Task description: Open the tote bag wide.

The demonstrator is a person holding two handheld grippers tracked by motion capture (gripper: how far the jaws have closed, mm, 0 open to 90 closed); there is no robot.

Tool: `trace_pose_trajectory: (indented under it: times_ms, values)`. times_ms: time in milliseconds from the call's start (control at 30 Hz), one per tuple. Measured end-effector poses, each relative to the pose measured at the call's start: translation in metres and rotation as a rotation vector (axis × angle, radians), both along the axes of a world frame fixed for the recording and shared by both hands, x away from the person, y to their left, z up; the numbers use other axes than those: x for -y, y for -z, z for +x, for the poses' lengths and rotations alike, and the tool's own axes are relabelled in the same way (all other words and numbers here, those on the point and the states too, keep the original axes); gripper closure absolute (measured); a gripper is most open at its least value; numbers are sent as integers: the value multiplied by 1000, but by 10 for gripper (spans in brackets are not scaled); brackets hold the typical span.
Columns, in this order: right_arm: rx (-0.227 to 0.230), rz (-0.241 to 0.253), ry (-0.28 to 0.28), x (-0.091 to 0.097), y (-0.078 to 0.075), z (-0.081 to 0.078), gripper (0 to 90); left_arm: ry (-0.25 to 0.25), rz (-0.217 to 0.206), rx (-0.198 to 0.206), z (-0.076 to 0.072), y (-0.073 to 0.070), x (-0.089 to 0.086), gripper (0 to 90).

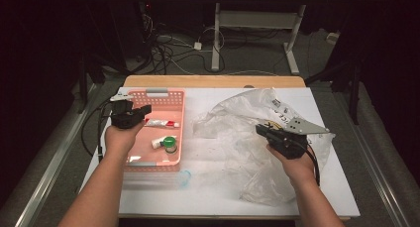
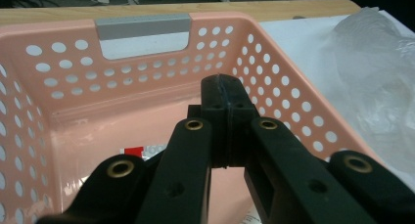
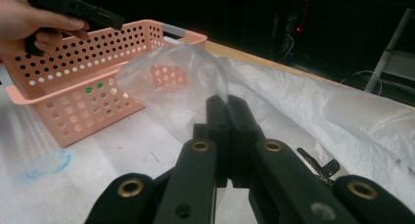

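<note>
Although both hands were over the table [image 1: 148,197], the work split cleanly by side: the pink basket [image 1: 179,119] stood on the left half and the clear plastic bag [image 1: 237,119] sprawled across the right half, just beside the basket's right wall. The bag was the largest loose thing, crumpled, its long axis running from the far middle of the table toward the near right corner. The right gripper [image 1: 261,130] was on it, jaws closed together and pinching a fold of the film, which rose from between the tips in the right gripper view [image 3: 226,102]. The basket's long axis ran away from the person, its grey handle [image 2: 143,26] at the far end. The left gripper [image 1: 146,109] hung over the basket's left half, jaws shut on nothing, tips pointing right and across the basket. Just past them, on the basket floor, lay a white tube with red print [image 1: 162,123], long axis crosswise to the basket and so roughly in line with the jaws. A smaller tube with a green cap [image 1: 165,142] lay nearer the person, cap toward the right wall. By my judgement the left hand was the nearer one for either tube, and would need to open and dip down.
</note>
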State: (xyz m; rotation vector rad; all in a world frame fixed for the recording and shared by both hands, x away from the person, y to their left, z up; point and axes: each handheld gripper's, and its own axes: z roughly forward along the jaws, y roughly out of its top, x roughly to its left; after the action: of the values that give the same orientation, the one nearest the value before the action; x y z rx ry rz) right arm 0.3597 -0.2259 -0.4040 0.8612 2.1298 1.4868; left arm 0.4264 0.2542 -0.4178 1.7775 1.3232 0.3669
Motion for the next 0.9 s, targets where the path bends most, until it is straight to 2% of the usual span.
trace_pose_trajectory:
  times_ms: [100,200,267,433,533,700,767,833,900]
  values:
    - [-5,8,3,1,0,1,900,-2,5,-3,7,3,0,876]
    - [-9,4,1,1,2,2,900,-17,-6,-31,16,9,-3,876]
    - [-10,-4,2,0,3,2,900,-22,12,-43,22,13,-2,876]
    - [-6,-5,6,0,2,0,900,-28,17,-76,35,21,0,876]
    - [-8,-3,4,1,3,0,900,-26,37,-112,41,27,2,876]
    - [-15,-8,-1,-2,5,-1,900,-8,151,-207,54,39,8,876]
    - [-12,-10,-7,-2,5,0,900,-8,171,-237,57,43,11,876]
    - [-16,-6,-7,-3,5,0,900,-1,216,-257,60,46,13,876]
    - [-17,-2,-7,-4,5,0,900,5,238,-273,63,49,14,876]
